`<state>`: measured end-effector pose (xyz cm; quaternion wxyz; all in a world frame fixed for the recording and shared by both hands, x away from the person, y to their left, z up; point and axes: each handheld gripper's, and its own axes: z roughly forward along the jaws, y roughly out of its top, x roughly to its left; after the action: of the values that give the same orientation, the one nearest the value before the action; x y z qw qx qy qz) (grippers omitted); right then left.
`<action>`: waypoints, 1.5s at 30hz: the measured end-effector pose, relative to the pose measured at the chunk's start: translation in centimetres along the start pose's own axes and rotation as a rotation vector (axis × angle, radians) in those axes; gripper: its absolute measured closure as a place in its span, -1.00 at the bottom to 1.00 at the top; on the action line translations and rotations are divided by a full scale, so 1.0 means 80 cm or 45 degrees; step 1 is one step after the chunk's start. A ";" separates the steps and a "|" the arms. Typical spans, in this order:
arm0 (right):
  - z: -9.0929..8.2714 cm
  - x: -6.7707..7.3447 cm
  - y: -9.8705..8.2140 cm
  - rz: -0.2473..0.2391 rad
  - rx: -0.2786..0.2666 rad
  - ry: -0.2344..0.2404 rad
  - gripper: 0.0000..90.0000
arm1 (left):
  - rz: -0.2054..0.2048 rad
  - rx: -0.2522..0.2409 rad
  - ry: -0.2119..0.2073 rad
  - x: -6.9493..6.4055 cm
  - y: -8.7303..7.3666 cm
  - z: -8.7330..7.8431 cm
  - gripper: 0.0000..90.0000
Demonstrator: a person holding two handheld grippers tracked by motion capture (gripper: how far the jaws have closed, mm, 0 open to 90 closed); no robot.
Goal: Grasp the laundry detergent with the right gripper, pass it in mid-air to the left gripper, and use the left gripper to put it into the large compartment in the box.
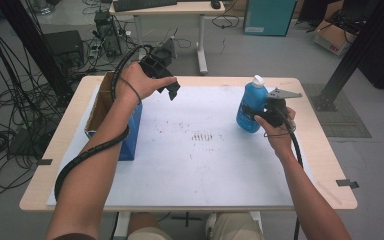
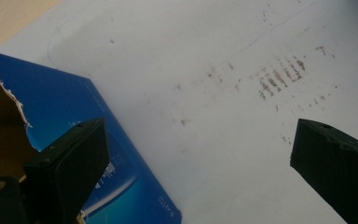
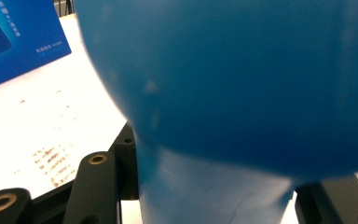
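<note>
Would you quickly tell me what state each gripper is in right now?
Left gripper: open, holding nothing, above the table.
Right gripper: closed on the blue bottle.

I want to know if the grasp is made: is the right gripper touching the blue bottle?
Touching. In the right gripper view the blue bottle sits pinched between the jaws of the right gripper; the high view shows it held beside the hand.

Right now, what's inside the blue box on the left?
The blue box is open on top; brown cardboard inner wall shows. The left arm covers most of the opening, so any contents are hidden.
</note>
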<state>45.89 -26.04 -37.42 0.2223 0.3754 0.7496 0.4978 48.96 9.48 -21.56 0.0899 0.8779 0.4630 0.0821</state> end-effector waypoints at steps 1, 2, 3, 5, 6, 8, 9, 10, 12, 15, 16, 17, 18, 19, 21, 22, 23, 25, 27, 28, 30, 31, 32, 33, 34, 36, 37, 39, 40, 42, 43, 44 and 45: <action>0.000 0.001 0.003 0.003 0.007 0.004 0.00 | 0.015 -0.003 0.000 0.000 0.000 -0.002 -0.88; 0.002 0.002 0.006 0.006 0.014 0.013 0.00 | 0.030 -0.003 -0.003 0.000 0.001 -0.004 -0.88; 0.003 0.005 0.010 0.009 0.025 0.023 0.00 | 0.040 -0.002 -0.004 0.000 0.001 -0.006 -0.88; 0.006 0.010 0.016 0.010 0.038 0.040 0.00 | 0.091 0.009 -0.011 0.001 0.003 -0.011 -0.89; 0.008 0.012 0.018 0.013 0.048 0.049 0.00 | 0.108 0.012 -0.019 0.001 0.004 -0.014 -0.89; 0.011 0.018 0.025 0.007 0.066 0.066 0.00 | 0.138 0.012 -0.018 0.000 0.005 -0.019 -0.89; 0.011 0.018 0.025 0.007 0.066 0.066 0.00 | 0.138 0.012 -0.018 0.000 0.005 -0.019 -0.89; 0.016 0.025 0.031 0.002 0.065 0.091 0.00 | 0.168 0.009 -0.018 0.000 0.007 -0.025 -0.89; 0.020 0.031 0.037 0.001 0.060 0.116 0.00 | 0.187 0.012 -0.024 -0.001 0.009 -0.029 -0.89; 0.024 0.036 0.043 -0.014 0.053 0.136 0.00 | 0.224 0.007 -0.042 -0.003 0.010 -0.034 -0.89; 0.030 0.043 0.051 -0.023 0.050 0.158 0.00 | 0.246 -0.007 -0.036 -0.004 0.012 -0.041 -0.89; 0.033 0.046 0.053 -0.024 0.045 0.170 0.00 | 0.256 -0.016 -0.032 -0.005 0.013 -0.044 -0.89; 0.033 0.046 0.053 -0.024 0.045 0.170 0.00 | 0.256 -0.016 -0.032 -0.005 0.013 -0.044 -0.89; 0.038 0.052 0.058 -0.031 0.052 0.199 0.00 | 0.278 -0.014 -0.025 -0.004 0.015 -0.049 -0.89; 0.044 0.060 0.063 -0.061 0.057 0.225 0.00 | 0.310 -0.017 -0.024 -0.004 0.016 -0.053 -0.89; 0.047 0.064 0.066 -0.068 0.056 0.239 0.00 | 0.316 -0.014 -0.026 -0.005 0.017 -0.054 -0.89; 0.049 0.066 0.067 -0.067 0.053 0.247 0.00 | 0.331 -0.006 -0.026 -0.005 0.017 -0.055 -0.89; 0.054 0.072 0.069 -0.068 0.043 0.279 -0.01 | 0.373 0.002 -0.016 -0.008 0.018 -0.057 -0.89; 0.061 0.079 0.072 -0.066 0.052 0.314 -0.01 | 0.402 0.016 -0.007 -0.009 0.019 -0.058 -0.89; 0.063 0.083 0.073 -0.070 0.054 0.328 -0.01 | 0.431 0.020 -0.010 -0.011 0.020 -0.059 -0.89; 0.068 0.090 0.075 -0.076 0.056 0.356 -0.01 | 0.466 0.027 -0.013 -0.012 0.021 -0.059 -0.89; 0.070 0.092 0.075 -0.086 0.057 0.368 -0.01 | 0.486 0.035 -0.017 -0.014 0.021 -0.059 -0.89; 0.070 0.092 0.075 -0.086 0.057 0.368 -0.01 | 0.486 0.035 -0.017 -0.014 0.021 -0.059 -0.89; 0.075 0.098 0.077 -0.097 0.057 0.393 -0.01 | 0.519 0.032 -0.009 -0.015 0.021 -0.059 -0.89; 0.077 0.101 0.078 -0.100 0.060 0.409 -0.01 | 0.535 0.033 -0.011 -0.015 0.022 -0.059 -0.88; 0.082 0.107 0.079 -0.106 0.058 0.435 -0.01 | 0.560 0.030 -0.024 -0.017 0.021 -0.059 -0.89; 0.085 0.112 0.079 -0.118 0.060 0.453 -0.01 | 0.570 0.013 -0.017 -0.019 0.020 -0.058 -0.89; 0.089 0.118 0.080 -0.131 0.069 0.474 -0.01 | 0.604 0.036 -0.041 -0.019 0.020 -0.060 -0.89; 0.092 0.122 0.080 -0.142 0.072 0.493 -0.01 | 0.612 0.029 -0.044 -0.021 0.019 -0.060 -0.89; 0.097 0.128 0.079 -0.165 0.074 0.524 -0.01 | 0.631 0.032 -0.047 -0.022 0.018 -0.061 -0.89; 0.099 0.132 0.078 -0.170 0.068 0.547 -0.01 | 0.647 0.035 -0.052 -0.023 0.017 -0.061 -0.89; 0.101 0.135 0.078 -0.165 0.065 0.562 -0.01 | 0.665 0.031 -0.065 -0.024 0.016 -0.062 -0.89; 0.104 0.139 0.077 -0.167 0.068 0.588 -0.01 | 0.665 0.031 -0.065 -0.024 0.016 -0.062 -0.89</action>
<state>46.94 -11.14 -34.72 0.0668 0.2078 0.8162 0.5349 47.80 7.62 -16.57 0.0669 0.9705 0.2194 0.0747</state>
